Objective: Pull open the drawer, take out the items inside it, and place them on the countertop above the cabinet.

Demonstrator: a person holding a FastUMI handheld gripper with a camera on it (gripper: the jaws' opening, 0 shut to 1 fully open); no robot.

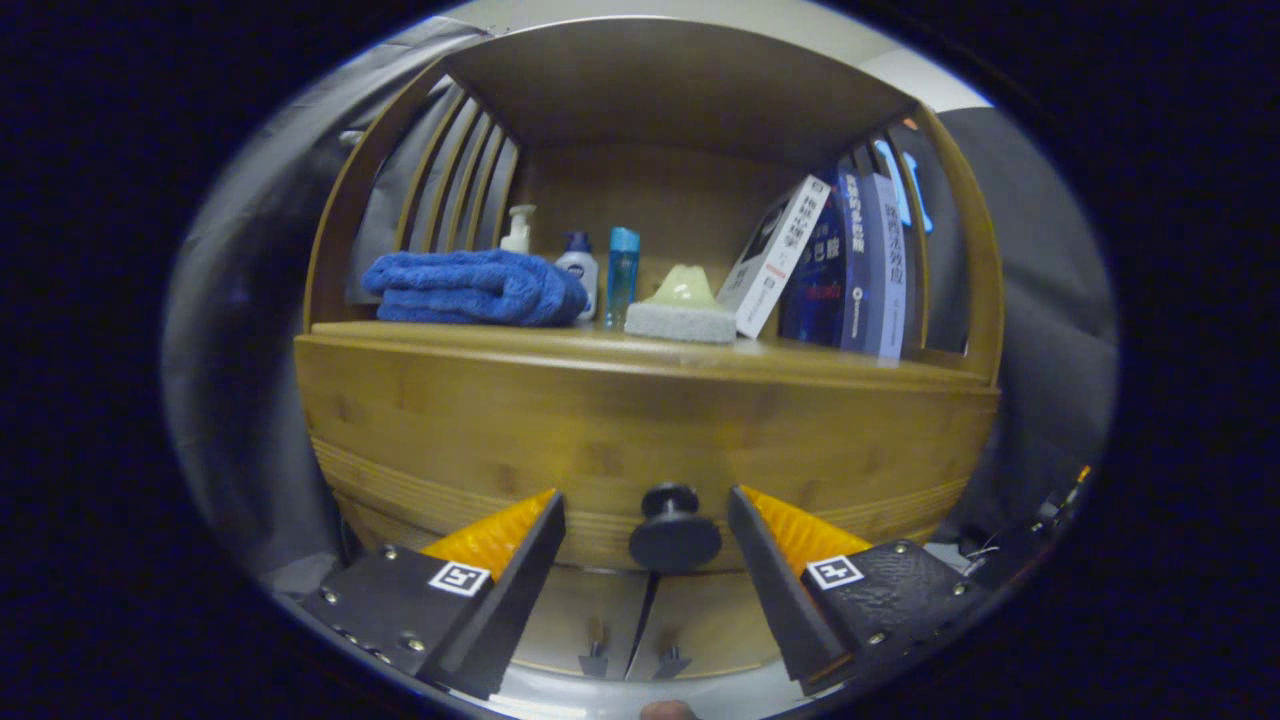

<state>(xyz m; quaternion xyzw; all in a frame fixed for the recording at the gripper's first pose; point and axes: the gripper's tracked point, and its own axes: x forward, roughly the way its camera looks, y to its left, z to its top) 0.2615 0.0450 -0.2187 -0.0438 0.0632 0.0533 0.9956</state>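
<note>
On the table (520, 340) above the drawer (640, 440) sit, left to right, a folded blue towel (470, 288), three bottles (580, 265), a sponge (682, 322) and leaning books (840, 265), while below, the gripper (645, 530) holds its jaws spread either side of the drawer's dark knob (674, 528), not touching it.

A folded blue towel (470, 287), bottles (580, 268), sponge (681, 321) and leaning books (850, 265).

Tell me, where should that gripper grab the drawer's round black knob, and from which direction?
Best on the knob itself, approached straight from the front. It juts out of the closed drawer front on a narrow neck. The gripper is open with the knob between its fingers, so closing on its two sides should hold.
</note>
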